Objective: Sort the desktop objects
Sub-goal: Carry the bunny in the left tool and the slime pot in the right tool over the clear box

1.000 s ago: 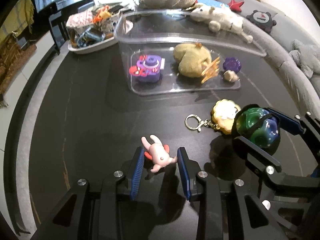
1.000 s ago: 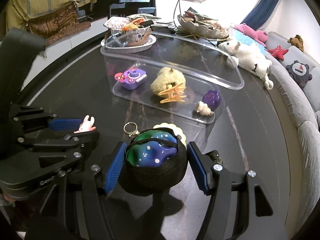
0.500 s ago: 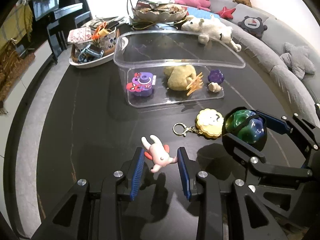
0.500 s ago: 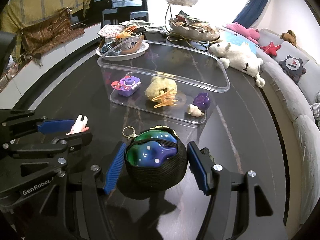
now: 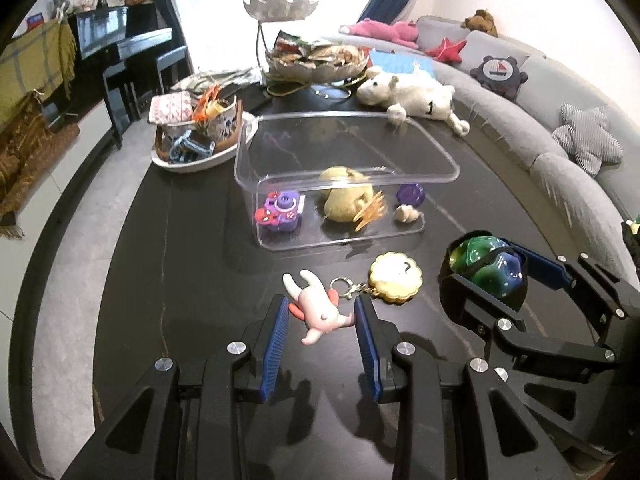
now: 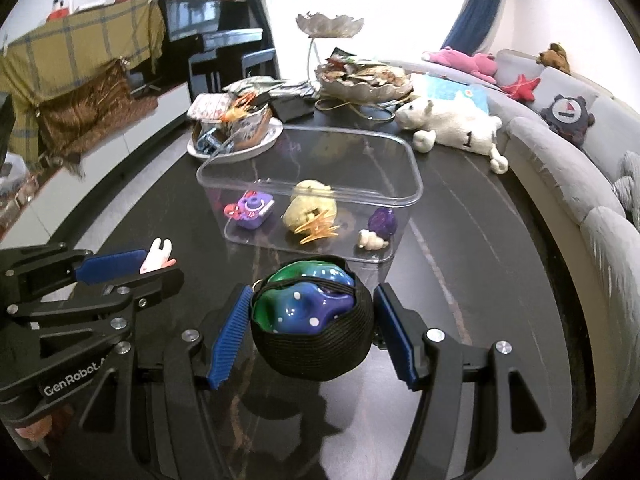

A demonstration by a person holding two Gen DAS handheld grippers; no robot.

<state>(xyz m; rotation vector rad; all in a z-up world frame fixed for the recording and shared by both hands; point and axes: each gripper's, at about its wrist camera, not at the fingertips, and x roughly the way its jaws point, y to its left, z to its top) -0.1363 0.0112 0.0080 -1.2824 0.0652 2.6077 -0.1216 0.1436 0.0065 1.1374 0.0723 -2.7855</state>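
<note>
- Left wrist view: the left gripper [image 5: 321,316] has its jaws pressed on a pink rabbit figure [image 5: 317,309], which looks lifted clear of the black tabletop [image 5: 168,280]. The rabbit's long axis runs along the jaws and slightly leftward, ears pointing away toward the clear plastic bin [image 5: 340,184], feet toward the camera. The blue pads [image 5: 276,340] touch only its arms and flanks, so I judge the hold narrow; a tilt on the way to the bin could let the figure pivot or slip out.
- A cookie keychain [image 5: 394,278] lies on the tabletop just right of the rabbit, its ring near the right pad; a low pass could snag it.
- Right wrist view: the right gripper [image 6: 312,332] has its jaws clamped on a black woven pouch [image 6: 316,344] holding a green and blue spotted toy [image 6: 306,300], opening upward, short of the bin's near wall. The pouch is soft, so the toy could tip out if it is tilted; the two grippers are close and might collide over the bin.
</note>
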